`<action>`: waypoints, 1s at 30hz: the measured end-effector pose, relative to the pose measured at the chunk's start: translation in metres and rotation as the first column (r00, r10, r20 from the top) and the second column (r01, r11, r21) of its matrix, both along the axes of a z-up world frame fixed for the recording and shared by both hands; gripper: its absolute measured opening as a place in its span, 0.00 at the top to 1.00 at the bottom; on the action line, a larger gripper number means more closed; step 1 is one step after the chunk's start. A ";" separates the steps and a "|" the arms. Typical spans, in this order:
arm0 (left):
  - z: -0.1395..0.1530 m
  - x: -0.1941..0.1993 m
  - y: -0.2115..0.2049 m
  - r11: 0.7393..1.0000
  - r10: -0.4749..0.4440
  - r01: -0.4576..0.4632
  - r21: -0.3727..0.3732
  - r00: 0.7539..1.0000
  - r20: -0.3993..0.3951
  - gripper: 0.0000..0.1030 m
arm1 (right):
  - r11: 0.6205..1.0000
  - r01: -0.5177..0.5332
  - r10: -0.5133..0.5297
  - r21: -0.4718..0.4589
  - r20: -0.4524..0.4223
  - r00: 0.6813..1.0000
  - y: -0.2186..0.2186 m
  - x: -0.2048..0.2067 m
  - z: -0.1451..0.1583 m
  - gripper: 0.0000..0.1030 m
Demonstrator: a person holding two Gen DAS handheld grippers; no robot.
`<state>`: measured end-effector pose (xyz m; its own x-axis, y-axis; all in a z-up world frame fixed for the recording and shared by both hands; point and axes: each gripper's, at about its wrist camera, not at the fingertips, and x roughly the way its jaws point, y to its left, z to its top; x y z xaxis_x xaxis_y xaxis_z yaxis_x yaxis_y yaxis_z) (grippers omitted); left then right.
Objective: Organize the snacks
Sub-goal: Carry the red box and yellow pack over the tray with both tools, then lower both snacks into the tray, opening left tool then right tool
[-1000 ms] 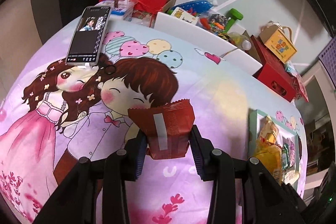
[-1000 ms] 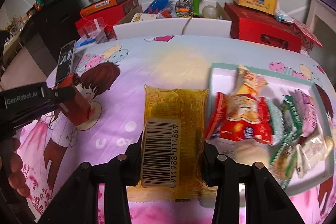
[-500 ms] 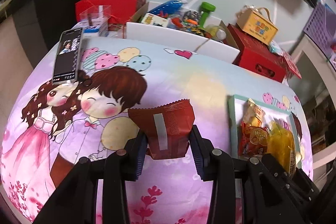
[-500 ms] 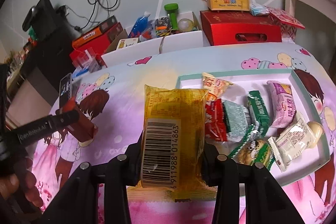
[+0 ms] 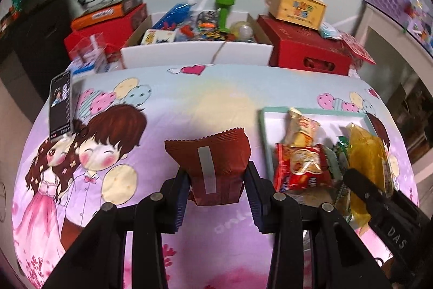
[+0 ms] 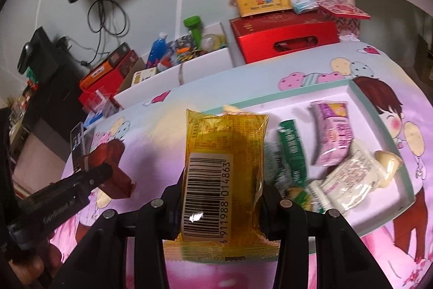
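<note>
The left gripper [image 5: 217,180] clamps a brown packet [image 5: 209,153] left of the tray [image 5: 311,111]. The right gripper [image 6: 220,188] clamps a yellow packet [image 6: 222,153] above the tray's left end.

Tabletop [image 5: 216,104] covered by a cartoon-print cloth showing a girl in pink, a boy, balloons and a winged heart. Phone [image 5: 61,104] lying flat near the left edge, screen lit. Tray [image 6: 406,169], white with a teal rim, resting at the right side; it holds several snack packets, among them a red packet [image 5: 303,167], a green packet [image 6: 293,151], a pink packet [image 6: 334,134] and a pale packet [image 6: 349,180].
</note>
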<state>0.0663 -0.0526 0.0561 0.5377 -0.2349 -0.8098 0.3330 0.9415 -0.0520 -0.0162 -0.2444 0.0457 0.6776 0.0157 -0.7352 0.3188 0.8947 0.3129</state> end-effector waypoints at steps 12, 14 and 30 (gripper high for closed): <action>-0.003 -0.024 -0.067 0.983 -0.184 0.184 0.020 0.983 0.021 0.60 | 0.984 0.180 -0.179 0.016 -0.029 0.983 -0.075 -0.020 -0.006 0.56; -0.003 -0.028 -0.078 0.977 -0.214 0.213 0.015 0.977 0.020 0.60 | 0.980 0.197 -0.196 0.022 -0.036 0.980 -0.082 -0.022 -0.008 0.56; 0.005 -0.038 -0.124 0.949 -0.314 0.316 -0.020 0.948 0.047 0.60 | 0.977 0.214 -0.214 -0.004 -0.064 0.975 -0.094 -0.023 -0.015 0.56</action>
